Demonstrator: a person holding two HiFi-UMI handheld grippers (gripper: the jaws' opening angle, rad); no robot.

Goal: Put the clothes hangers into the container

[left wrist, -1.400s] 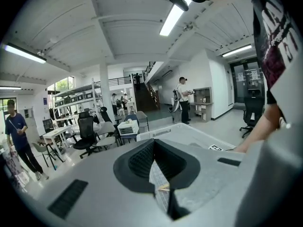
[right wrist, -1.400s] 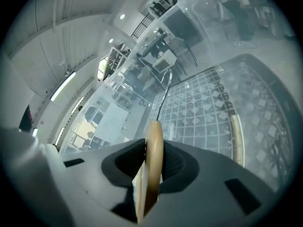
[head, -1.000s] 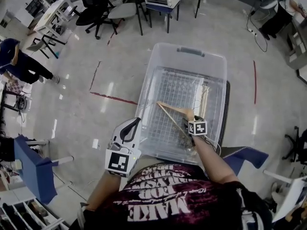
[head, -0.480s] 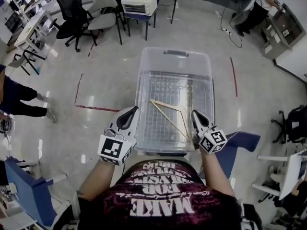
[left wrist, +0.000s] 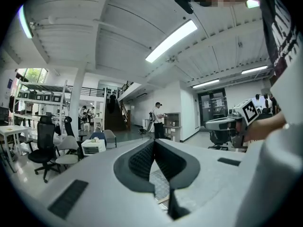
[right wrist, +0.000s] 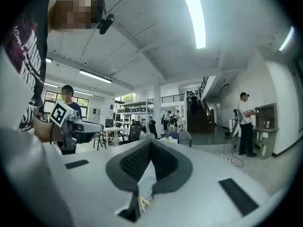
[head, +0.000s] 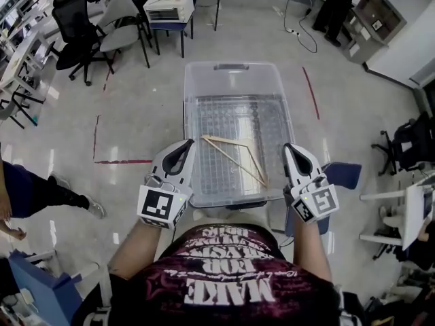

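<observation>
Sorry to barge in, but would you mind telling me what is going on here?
A person stands at a clear plastic container with a gripper in each hand. A wooden clothes hanger lies flat on the container's bottom. The left gripper and right gripper are held at the container's near corners, one on each side. Both have their jaws shut with nothing between them.

Clear container (head: 234, 80) — wooden hangers (head: 231, 158) on gridded bottom — perhaps atop dark stand (head: 246, 206).
</observation>
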